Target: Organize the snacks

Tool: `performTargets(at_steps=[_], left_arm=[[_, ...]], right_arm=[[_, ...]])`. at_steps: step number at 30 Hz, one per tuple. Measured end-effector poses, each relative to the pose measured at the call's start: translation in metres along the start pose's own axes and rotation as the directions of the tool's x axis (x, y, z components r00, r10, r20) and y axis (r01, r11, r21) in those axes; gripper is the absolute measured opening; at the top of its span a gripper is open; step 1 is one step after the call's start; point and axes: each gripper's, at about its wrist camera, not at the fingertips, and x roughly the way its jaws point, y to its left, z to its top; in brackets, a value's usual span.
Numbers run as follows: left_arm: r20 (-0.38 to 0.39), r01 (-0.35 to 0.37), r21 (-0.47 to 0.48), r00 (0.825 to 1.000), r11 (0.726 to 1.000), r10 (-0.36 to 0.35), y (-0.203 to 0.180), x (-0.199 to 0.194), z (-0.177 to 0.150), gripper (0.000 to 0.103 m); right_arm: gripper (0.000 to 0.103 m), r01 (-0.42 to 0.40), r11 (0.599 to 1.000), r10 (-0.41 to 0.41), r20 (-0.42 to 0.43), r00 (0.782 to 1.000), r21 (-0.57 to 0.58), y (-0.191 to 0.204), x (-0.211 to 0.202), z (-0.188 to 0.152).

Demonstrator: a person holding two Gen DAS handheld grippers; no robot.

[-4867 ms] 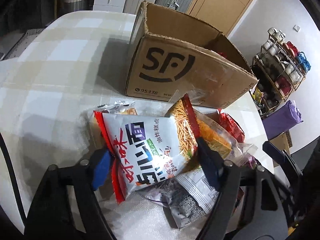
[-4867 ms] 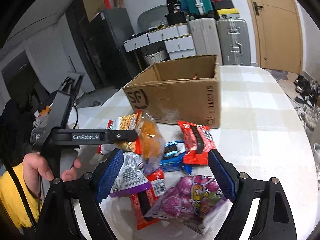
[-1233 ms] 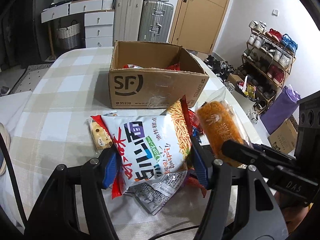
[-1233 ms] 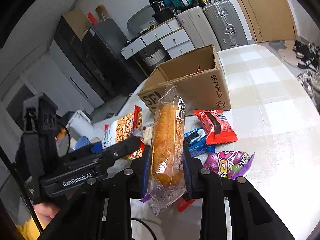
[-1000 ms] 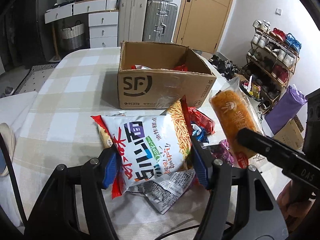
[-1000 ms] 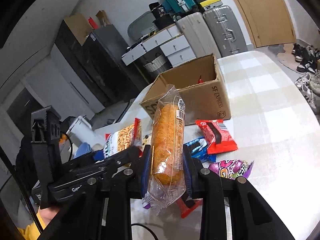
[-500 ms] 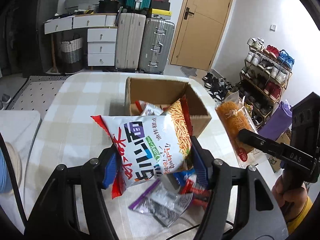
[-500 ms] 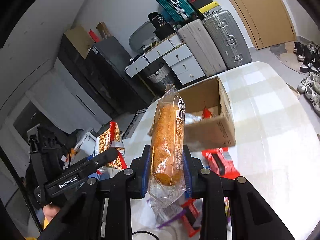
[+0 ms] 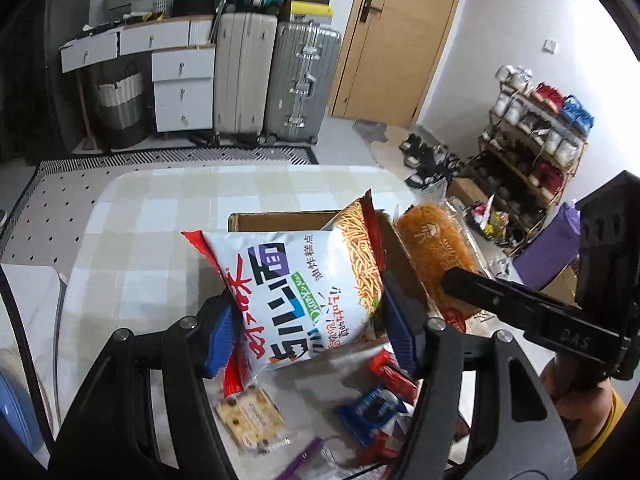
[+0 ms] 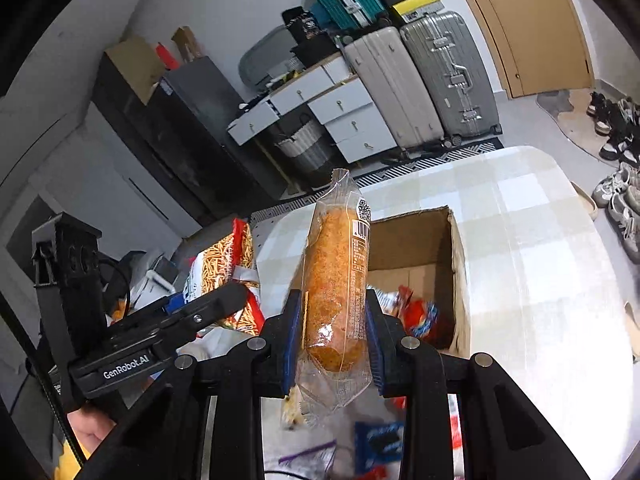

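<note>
Two grippers raised above box [image 10: 456,248], left [image 9: 310,336] clamping noodle bag [image 9: 296,292], right [image 10: 332,346] clamping bread roll [image 10: 336,280].

Two black hand-held grippers, left gripper [image 9: 310,330] and right gripper [image 10: 332,344], with blue pads, silver screws, white "GenRobot.AI" lettering; yellow sleeve [image 9: 600,428].

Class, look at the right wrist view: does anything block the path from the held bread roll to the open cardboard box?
Nothing visible does. The bread roll, clamped in the right gripper, hangs before the open-topped cardboard box.
</note>
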Motion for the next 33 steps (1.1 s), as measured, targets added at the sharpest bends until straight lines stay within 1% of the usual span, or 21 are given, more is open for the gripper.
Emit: performTargets(at_steps=[3,6,8,10,14,16,18,20,22,26,27,30,33], left_arm=[[-0.046,-0.019,0.004,0.999,1.0,0.019,0.001,0.039,0.017,0.061],[-0.071,-0.063,0.026,0.995,0.998,0.064,0.005,0.072,0.028,0.061],[-0.084,-0.071,0.042,0.994,0.997,0.075,0.006,0.094,0.033,0.061],[-0.097,-0.078,0.055,0.992,0.995,0.083,0.004,0.115,0.034,0.061],[-0.142,-0.048,0.065,0.988,0.997,0.057,0.002,0.15,0.028,0.061],[-0.16,-0.059,0.073,0.985,0.996,0.07,0.0,0.165,0.026,0.061],[-0.18,-0.043,0.086,0.982,0.995,0.058,-0.003,0.178,0.025,0.062],[-0.191,-0.05,0.101,0.979,0.994,0.068,-0.005,0.188,0.02,0.062],[-0.212,-0.04,0.099,0.975,0.994,0.061,-0.005,0.197,0.015,0.062],[-0.248,-0.034,0.087,0.967,0.996,0.054,0.002,0.215,0.01,0.062],[-0.253,-0.033,0.09,0.966,0.995,0.055,0.003,0.217,0.008,0.062],[-0.259,-0.045,0.147,0.962,0.988,0.082,-0.002,0.223,0.006,0.062],[-0.271,-0.039,0.137,0.96,0.99,0.075,-0.003,0.228,0.008,0.062]], right_arm=[[0.029,0.013,1.0,-0.013,-0.015,1.0,0.002,-0.009,0.021,0.012],[0.029,0.043,0.999,-0.044,-0.033,0.998,-0.024,-0.014,0.04,0.019],[0.029,0.056,0.997,-0.058,-0.04,0.997,-0.046,-0.017,0.05,0.02],[0.029,0.072,0.995,-0.076,-0.048,0.996,-0.073,-0.019,0.059,0.023],[0.029,0.088,0.991,-0.095,-0.071,0.993,-0.102,-0.027,0.076,0.024],[0.029,0.088,0.991,-0.097,-0.086,0.992,-0.104,-0.032,0.083,0.025],[0.029,0.088,0.99,-0.099,-0.096,0.99,-0.108,-0.036,0.089,0.026],[0.029,0.09,0.99,-0.102,-0.104,0.989,-0.109,-0.04,0.092,0.026],[0.029,0.087,0.991,-0.099,-0.13,0.987,-0.101,-0.044,0.098,0.025],[0.029,0.119,0.987,-0.135,-0.154,0.979,-0.109,-0.05,0.107,0.02],[0.029,0.122,0.986,-0.139,-0.155,0.978,-0.109,-0.052,0.108,0.02],[0.029,0.121,0.988,-0.136,-0.167,0.977,-0.098,-0.056,0.111,0.018],[0.029,0.122,0.988,-0.137,-0.17,0.976,-0.096,-0.055,0.111,0.017]])
